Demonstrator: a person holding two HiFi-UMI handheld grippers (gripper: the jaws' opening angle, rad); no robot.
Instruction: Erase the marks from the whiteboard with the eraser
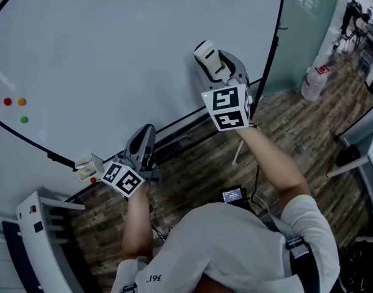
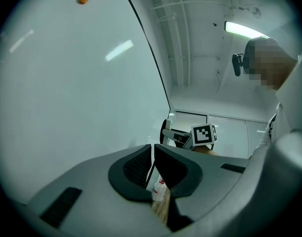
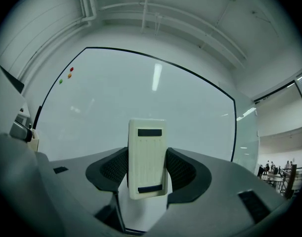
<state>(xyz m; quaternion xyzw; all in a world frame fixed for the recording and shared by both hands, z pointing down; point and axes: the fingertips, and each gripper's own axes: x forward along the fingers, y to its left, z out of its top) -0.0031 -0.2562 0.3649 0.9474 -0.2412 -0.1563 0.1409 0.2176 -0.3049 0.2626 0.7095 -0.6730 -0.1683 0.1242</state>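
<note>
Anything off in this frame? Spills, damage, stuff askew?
Nothing spilled, damaged or askew. One oddity: the whiteboard shows no marks in any view, only three small coloured dots, red, orange and green, near its left edge. The right gripper is shut on the eraser, held upright; the left gripper is shut and empty.

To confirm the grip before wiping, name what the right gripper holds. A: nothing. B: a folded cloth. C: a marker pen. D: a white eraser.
D: in the right gripper view the jaws of the right gripper are closed on the white eraser, which stands upright between them in front of the whiteboard.
</note>
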